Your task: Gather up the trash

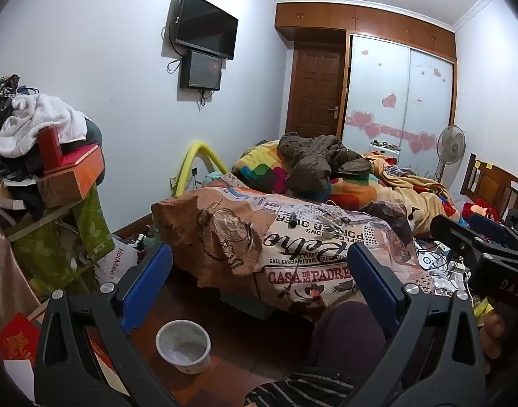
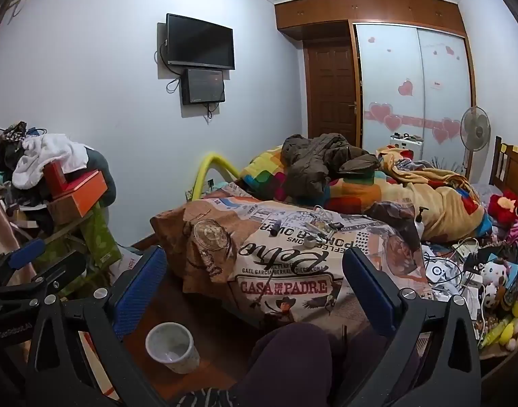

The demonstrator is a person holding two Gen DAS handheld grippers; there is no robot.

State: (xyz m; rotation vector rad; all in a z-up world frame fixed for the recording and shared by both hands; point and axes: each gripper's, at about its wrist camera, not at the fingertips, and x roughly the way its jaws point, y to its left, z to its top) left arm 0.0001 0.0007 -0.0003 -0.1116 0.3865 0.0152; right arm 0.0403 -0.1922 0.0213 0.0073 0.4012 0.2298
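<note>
Both our left tongs [image 1: 259,285] and right tongs [image 2: 255,285] gape wide and empty above our knee [image 2: 292,352], with the white bin [image 1: 183,346] on the wooden floor [image 1: 245,349] just below-left, beside the cluttered bed [image 1: 292,237] bearing small scraps [image 1: 330,220].

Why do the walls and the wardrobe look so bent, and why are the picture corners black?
Left wrist view: a fisheye lens bows the wardrobe and darkens the corners; the open left gripper looms large but sharp. Right wrist view: same curving, the wall TV leans, and light is dim and even, without glare.
</note>
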